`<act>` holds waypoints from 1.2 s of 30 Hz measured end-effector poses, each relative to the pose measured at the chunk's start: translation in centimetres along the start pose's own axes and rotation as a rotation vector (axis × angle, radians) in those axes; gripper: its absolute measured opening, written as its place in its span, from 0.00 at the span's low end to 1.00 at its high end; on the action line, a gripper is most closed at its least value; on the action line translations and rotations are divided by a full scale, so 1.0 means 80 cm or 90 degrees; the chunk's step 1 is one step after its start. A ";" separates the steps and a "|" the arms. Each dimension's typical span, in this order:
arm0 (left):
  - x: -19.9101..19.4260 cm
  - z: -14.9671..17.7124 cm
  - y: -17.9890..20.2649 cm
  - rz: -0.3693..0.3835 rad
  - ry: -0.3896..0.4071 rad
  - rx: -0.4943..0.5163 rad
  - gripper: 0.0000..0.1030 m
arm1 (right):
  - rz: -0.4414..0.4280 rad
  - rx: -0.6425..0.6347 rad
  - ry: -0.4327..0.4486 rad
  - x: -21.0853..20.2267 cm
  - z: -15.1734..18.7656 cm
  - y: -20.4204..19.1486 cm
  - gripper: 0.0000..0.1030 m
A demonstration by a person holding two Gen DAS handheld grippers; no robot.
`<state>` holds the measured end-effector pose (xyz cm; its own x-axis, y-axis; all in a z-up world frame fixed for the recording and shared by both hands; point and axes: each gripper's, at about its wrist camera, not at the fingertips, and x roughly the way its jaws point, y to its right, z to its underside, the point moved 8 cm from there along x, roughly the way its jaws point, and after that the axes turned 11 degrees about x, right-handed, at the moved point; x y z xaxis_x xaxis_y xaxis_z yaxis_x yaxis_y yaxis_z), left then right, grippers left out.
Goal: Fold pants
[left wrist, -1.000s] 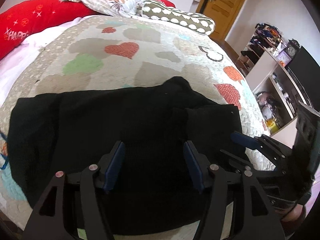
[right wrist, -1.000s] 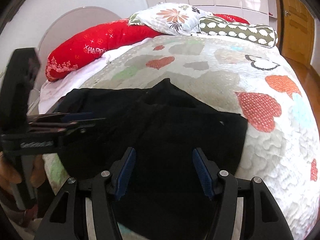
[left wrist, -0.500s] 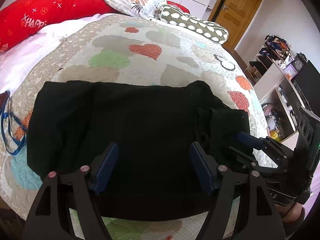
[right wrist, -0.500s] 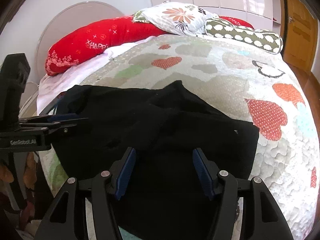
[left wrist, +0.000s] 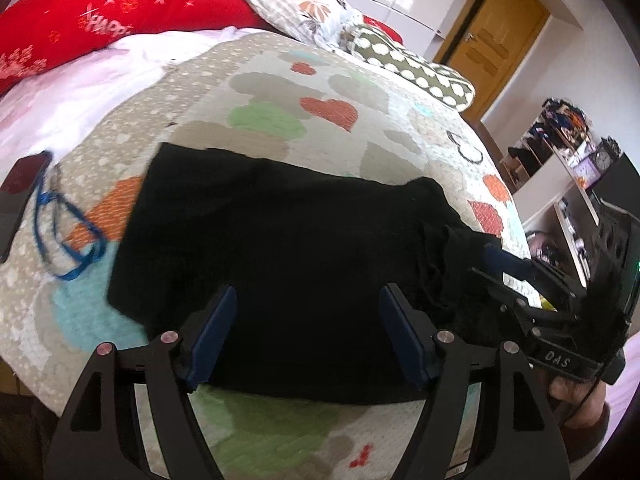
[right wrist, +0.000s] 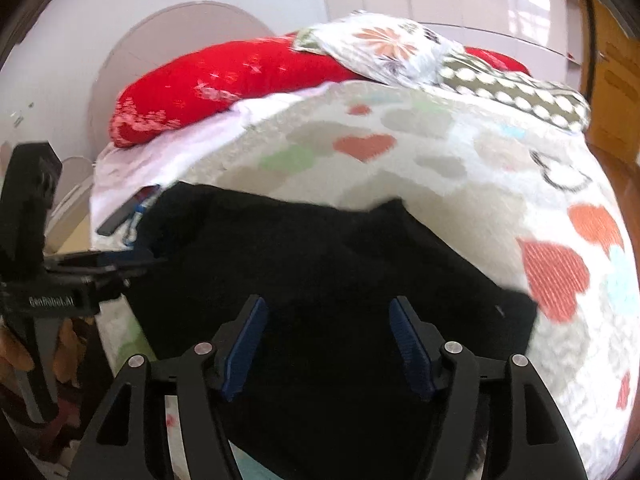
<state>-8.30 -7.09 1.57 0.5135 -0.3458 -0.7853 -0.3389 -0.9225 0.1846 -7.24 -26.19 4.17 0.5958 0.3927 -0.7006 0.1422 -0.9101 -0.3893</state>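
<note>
Black pants (left wrist: pixel 288 248) lie folded into a broad dark slab across the near edge of the bed (left wrist: pixel 280 92), on its heart-print quilt, as both tools draw back from the cloth. A second ago the left gripper (left wrist: pixel 308 320) hung close over the middle of the garment with its jaws narrower; it has since slid sideways toward the left end, so that a blue cord (left wrist: pixel 68 236) and a dark flat object beside it on the quilt have come into its view. Its jaws now stand wide with nothing pinched between them, only the fabric lying below. The right gripper (right wrist: pixel 328 340) has lifted a little and its jaws are opening at this moment, also empty, the cloth merely underneath. Seen from the left, the right tool points in at the bunched, wrinkled right end of the pants (left wrist: pixel 440 248), apparently just off it. The release suggests one fold has been laid down and let go. The slab still looks long from side to side, with an uneven peak on its far edge (right wrist: pixel 394 206), so another fold or some smoothing probably remains before the job is finished.
</note>
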 end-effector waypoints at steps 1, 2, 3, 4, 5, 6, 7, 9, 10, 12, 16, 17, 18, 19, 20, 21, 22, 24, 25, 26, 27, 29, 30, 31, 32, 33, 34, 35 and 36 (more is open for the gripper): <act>-0.005 0.003 -0.006 0.000 0.003 -0.009 0.72 | -0.008 -0.011 -0.003 0.006 -0.005 -0.011 0.66; -0.010 0.006 -0.012 0.000 0.005 -0.018 0.74 | -0.013 -0.018 -0.006 0.011 -0.008 -0.019 0.66; -0.014 0.009 -0.019 0.000 0.008 -0.029 0.76 | -0.020 -0.026 -0.008 0.016 -0.012 -0.027 0.66; -0.019 0.014 -0.027 0.002 0.011 -0.042 0.77 | -0.032 -0.036 -0.011 0.023 -0.016 -0.040 0.66; -0.023 0.018 -0.033 0.002 0.013 -0.053 0.79 | -0.039 -0.043 -0.012 0.028 -0.019 -0.049 0.66; -0.026 0.023 -0.040 0.001 0.016 -0.065 0.80 | -0.046 -0.050 -0.013 0.033 -0.023 -0.058 0.68; -0.029 0.028 -0.047 -0.003 0.016 -0.077 0.80 | -0.056 -0.059 -0.016 0.040 -0.027 -0.070 0.71; -0.030 0.036 -0.059 -0.008 0.016 -0.095 0.80 | -0.072 -0.076 -0.025 0.055 -0.034 -0.091 0.73; -0.029 0.039 -0.064 -0.012 0.014 -0.101 0.80 | -0.073 -0.082 -0.029 0.061 -0.036 -0.097 0.73; -0.025 0.044 -0.073 -0.020 0.008 -0.113 0.80 | -0.071 -0.099 -0.040 0.075 -0.038 -0.110 0.73; -0.012 0.052 -0.086 -0.025 -0.005 -0.140 0.80 | -0.080 -0.111 -0.054 0.095 -0.046 -0.128 0.74; -0.009 0.054 -0.087 -0.025 -0.007 -0.143 0.80 | -0.083 -0.109 -0.054 0.099 -0.049 -0.131 0.74; -0.007 0.055 -0.087 -0.025 -0.010 -0.144 0.80 | -0.087 -0.107 -0.054 0.101 -0.052 -0.132 0.76; -0.004 0.056 -0.087 -0.024 -0.013 -0.145 0.80 | -0.094 -0.106 -0.055 0.105 -0.057 -0.136 0.78; -0.002 0.056 -0.086 -0.021 -0.014 -0.146 0.80 | -0.096 -0.107 -0.056 0.108 -0.060 -0.138 0.78; 0.001 0.056 -0.086 -0.019 -0.015 -0.148 0.80 | -0.097 -0.112 -0.060 0.114 -0.064 -0.143 0.79; 0.003 0.057 -0.086 -0.018 -0.015 -0.152 0.80 | -0.099 -0.117 -0.062 0.120 -0.067 -0.148 0.79; 0.008 0.056 -0.088 -0.017 -0.015 -0.158 0.80 | -0.107 -0.129 -0.069 0.130 -0.070 -0.157 0.79; 0.010 0.055 -0.090 -0.018 -0.014 -0.160 0.80 | -0.112 -0.136 -0.077 0.138 -0.072 -0.164 0.79; 0.013 0.053 -0.091 -0.018 -0.014 -0.160 0.80 | -0.114 -0.144 -0.083 0.145 -0.073 -0.169 0.79; 0.015 0.052 -0.091 -0.019 -0.015 -0.161 0.80 | -0.113 -0.150 -0.087 0.151 -0.074 -0.174 0.79; 0.019 0.049 -0.093 -0.020 -0.013 -0.161 0.80 | -0.110 -0.171 -0.096 0.165 -0.075 -0.185 0.79; 0.020 0.048 -0.093 -0.021 -0.012 -0.161 0.80 | -0.112 -0.181 -0.100 0.172 -0.076 -0.190 0.79; 0.023 0.046 -0.095 -0.020 -0.009 -0.162 0.81 | -0.115 -0.192 -0.105 0.179 -0.075 -0.196 0.79; 0.025 0.044 -0.095 -0.019 -0.008 -0.164 0.82 | -0.116 -0.202 -0.111 0.188 -0.076 -0.202 0.80; 0.027 0.044 -0.096 -0.018 -0.006 -0.165 0.83 | -0.119 -0.208 -0.114 0.194 -0.076 -0.207 0.80; 0.030 0.042 -0.097 -0.019 -0.003 -0.167 0.83 | -0.127 -0.214 -0.117 0.203 -0.077 -0.214 0.80; 0.031 0.041 -0.097 -0.019 -0.001 -0.167 0.85 | -0.135 -0.215 -0.119 0.209 -0.078 -0.218 0.80; 0.033 0.040 -0.098 -0.017 0.003 -0.166 0.86 | -0.142 -0.213 -0.123 0.215 -0.078 -0.221 0.80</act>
<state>-6.84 -0.24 -3.81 0.5235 -0.3202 -0.7896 -0.1098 -0.9443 0.3102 5.43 -4.19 2.76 0.3679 0.5730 -0.7323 0.5173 -0.7806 -0.3509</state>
